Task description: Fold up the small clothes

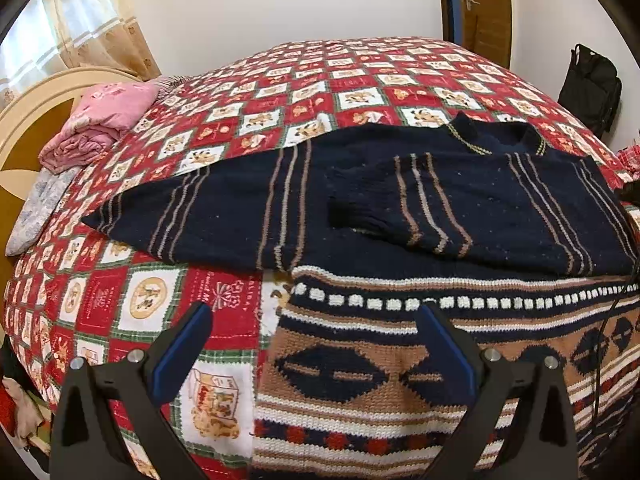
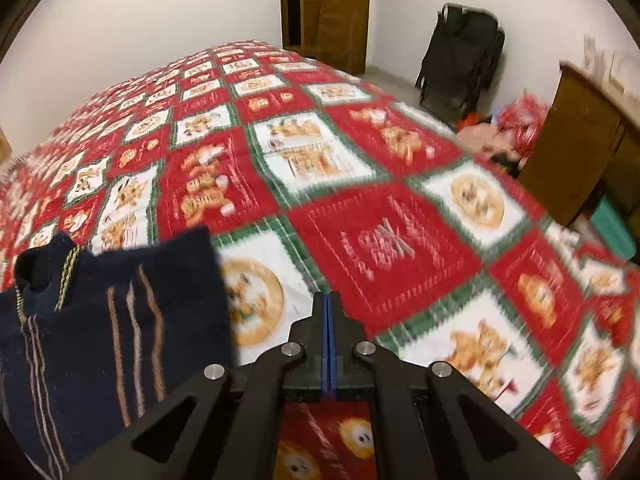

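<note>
sweater (image 1: 400, 208) lies flat; left gripper (image 1: 316, 344) fingers spread above it.

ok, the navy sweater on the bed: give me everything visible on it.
The navy sweater is a dark knit with thin tan and grey stripes in groups and a ribbed collar with a yellowish line. It lies flat on the red patchwork bedspread, one sleeve stretched out to the side, the other folded across the chest. Its patterned brown, white and red hem band faces the open left gripper, which touches nothing.
</note>
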{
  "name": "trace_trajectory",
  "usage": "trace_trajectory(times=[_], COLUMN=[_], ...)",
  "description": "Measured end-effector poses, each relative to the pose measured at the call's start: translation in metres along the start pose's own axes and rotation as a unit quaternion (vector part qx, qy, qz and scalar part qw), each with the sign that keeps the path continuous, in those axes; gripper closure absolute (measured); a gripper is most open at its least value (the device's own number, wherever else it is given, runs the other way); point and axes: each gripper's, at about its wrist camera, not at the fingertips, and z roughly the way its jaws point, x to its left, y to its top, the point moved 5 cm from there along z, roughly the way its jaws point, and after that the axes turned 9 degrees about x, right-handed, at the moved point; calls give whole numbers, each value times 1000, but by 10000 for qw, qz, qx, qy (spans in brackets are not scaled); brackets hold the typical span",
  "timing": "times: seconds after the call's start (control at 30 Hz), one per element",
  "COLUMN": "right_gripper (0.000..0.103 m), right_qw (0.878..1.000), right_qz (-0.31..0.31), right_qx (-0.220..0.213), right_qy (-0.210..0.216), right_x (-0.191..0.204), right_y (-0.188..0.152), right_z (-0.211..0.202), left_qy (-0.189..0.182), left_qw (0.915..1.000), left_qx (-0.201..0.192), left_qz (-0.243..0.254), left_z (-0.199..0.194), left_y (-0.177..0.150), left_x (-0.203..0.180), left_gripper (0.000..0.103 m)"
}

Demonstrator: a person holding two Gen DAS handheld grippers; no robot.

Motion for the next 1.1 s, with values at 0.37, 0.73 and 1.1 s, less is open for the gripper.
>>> trace_trajectory(times=[0.37, 0.73, 1.1], right_gripper=[102, 102, 22], right_qw=[9861, 9815, 9169], right_qz=[-851, -483, -1248], right_qx=[-402, 548, -150], right_qy=[1369, 1772, 3788], right_x=[83, 116, 210], right_y=[-51, -107, -172], right_z=[-95, -80, -203], left_qy=[-43, 179, 355], left_qw=[9999, 9948, 9592], left_qx=[-30, 1, -282], left_qz=[-109, -1006, -2791], left_z=[-4, 5, 58], left_y=[-2, -15, 37], left_x=[5, 98, 275], left_gripper=[0, 0, 0])
